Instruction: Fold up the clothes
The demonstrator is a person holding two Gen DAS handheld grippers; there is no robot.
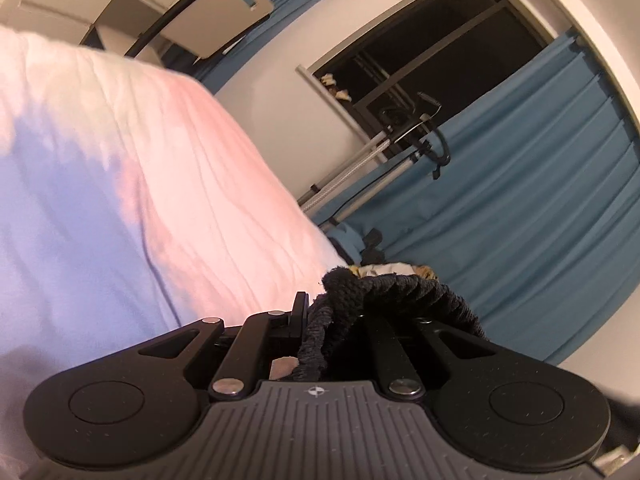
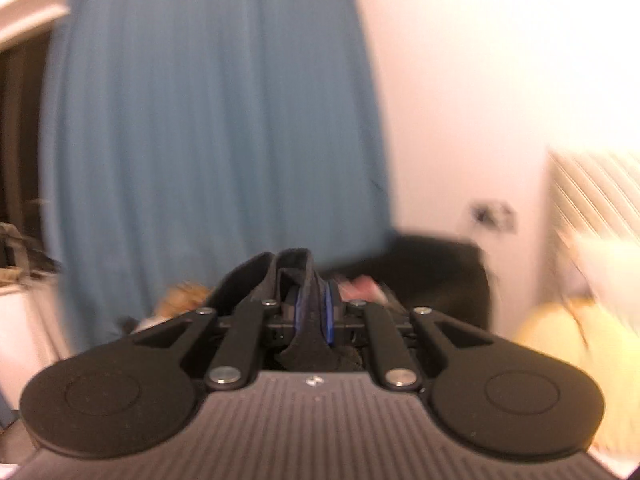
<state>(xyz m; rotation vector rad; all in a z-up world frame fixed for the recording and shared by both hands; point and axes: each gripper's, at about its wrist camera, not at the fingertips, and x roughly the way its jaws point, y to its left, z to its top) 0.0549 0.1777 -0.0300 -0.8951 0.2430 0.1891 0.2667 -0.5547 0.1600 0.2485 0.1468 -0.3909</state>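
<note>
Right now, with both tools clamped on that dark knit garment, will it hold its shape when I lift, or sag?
Likely sag: the dark knit garment bunches in loose folds over the left tool, so it looks floppy. Its coarse, ribbed weave suggests decent grip, not slippery. At the right tool the fabric folds limply between the pads; the view is blurred, so weight is hard to judge.
</note>
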